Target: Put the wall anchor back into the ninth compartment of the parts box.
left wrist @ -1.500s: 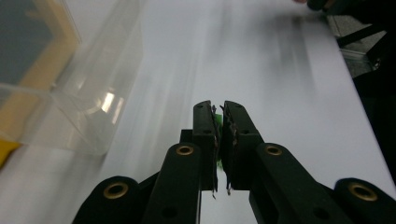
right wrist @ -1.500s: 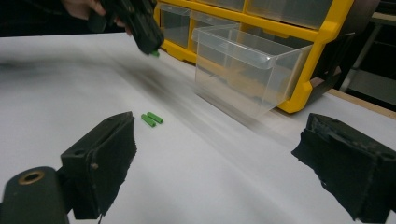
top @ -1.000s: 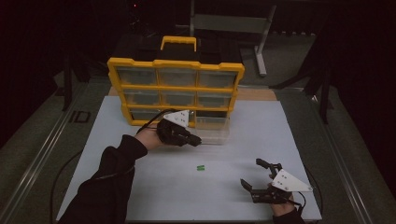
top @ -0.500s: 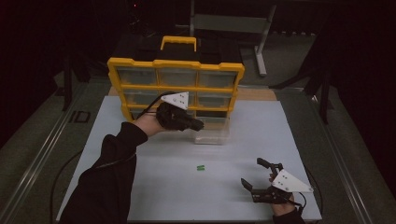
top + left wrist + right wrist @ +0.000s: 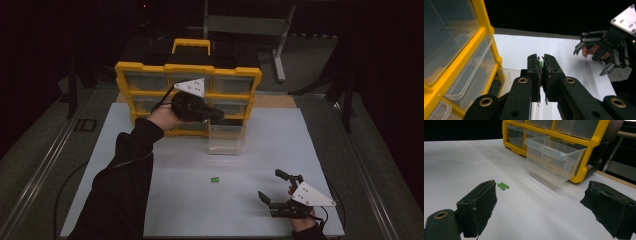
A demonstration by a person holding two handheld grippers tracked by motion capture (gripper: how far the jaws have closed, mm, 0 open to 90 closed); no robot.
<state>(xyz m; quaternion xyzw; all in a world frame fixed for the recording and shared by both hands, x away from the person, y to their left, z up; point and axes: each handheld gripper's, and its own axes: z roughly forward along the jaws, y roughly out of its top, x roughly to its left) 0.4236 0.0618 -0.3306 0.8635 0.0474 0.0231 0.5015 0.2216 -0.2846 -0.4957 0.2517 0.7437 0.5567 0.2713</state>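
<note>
The left gripper [image 5: 541, 75] is clamped on a tiny green piece [image 5: 540, 65], raised beside the yellow drawer organizer [image 5: 187, 75] above its pulled-out clear drawer [image 5: 227, 137]. It looks light, stiff and slippery (best pinched mid-length). Mostly hidden between the pads. The right gripper [image 5: 276, 192] rests apart near two green pieces [image 5: 215, 180].

The high view is looking forward and down from above the near side of the table [image 5: 165, 195], taking in the whole white mat and the organizer [image 5: 188, 97] at its far end. The left gripper view is riding close beside the organizer [image 5: 461, 62], facing along its front across the mat toward the right gripper [image 5: 591, 56]. The right gripper view is sitting low over the mat, facing the drawer [image 5: 552, 161] and organizer [image 5: 584, 135]. All three views are sharing the mat and organizer.
</note>
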